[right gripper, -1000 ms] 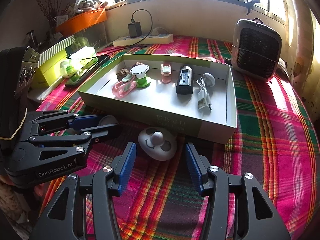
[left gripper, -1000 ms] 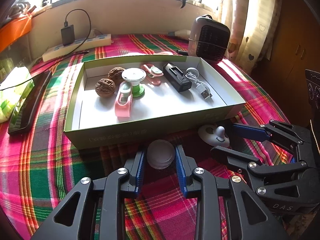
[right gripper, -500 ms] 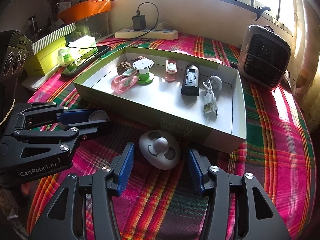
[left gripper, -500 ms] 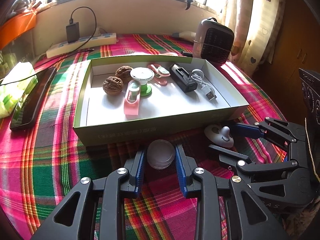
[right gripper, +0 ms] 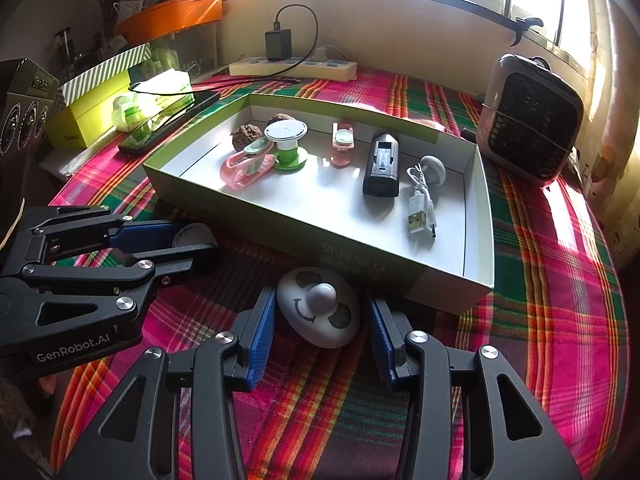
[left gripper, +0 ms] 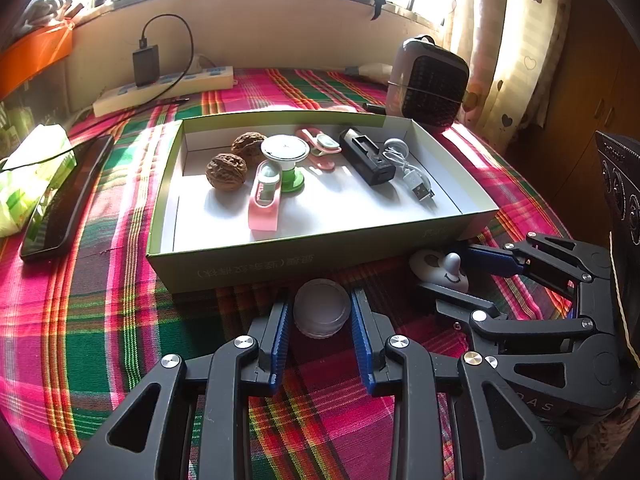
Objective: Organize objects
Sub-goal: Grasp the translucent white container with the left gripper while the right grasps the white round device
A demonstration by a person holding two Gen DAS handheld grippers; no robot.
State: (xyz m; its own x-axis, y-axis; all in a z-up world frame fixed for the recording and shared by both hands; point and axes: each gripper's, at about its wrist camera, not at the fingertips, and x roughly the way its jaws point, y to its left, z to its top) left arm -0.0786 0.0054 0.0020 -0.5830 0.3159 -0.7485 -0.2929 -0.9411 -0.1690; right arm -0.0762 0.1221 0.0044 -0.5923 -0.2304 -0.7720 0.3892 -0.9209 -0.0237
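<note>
A shallow green-rimmed box [left gripper: 320,246] [right gripper: 478,216] on the plaid cloth holds two walnuts [left gripper: 226,171], a green and white spool [left gripper: 286,160], two pink clips, a black charger [left gripper: 366,156] and a white USB cable [left gripper: 416,184]. My left gripper [left gripper: 322,312] is shut on a clear round lid [left gripper: 322,308] in front of the box; it also shows in the right wrist view [right gripper: 192,242]. My right gripper [right gripper: 320,312] straddles a white smiley-face disc [right gripper: 318,306] on the cloth, fingers close to its sides, touch unclear.
A grey fan heater [left gripper: 430,84] stands behind the box at the right. A power strip [left gripper: 164,90] with a charger lies by the back wall. A black phone [left gripper: 66,200] and a green packet lie left. Boxes [right gripper: 100,92] stand at far left.
Both grippers have moved forward toward the box. The right gripper's fingers have come around the smiley disc. The left gripper has kept the clear lid.
</note>
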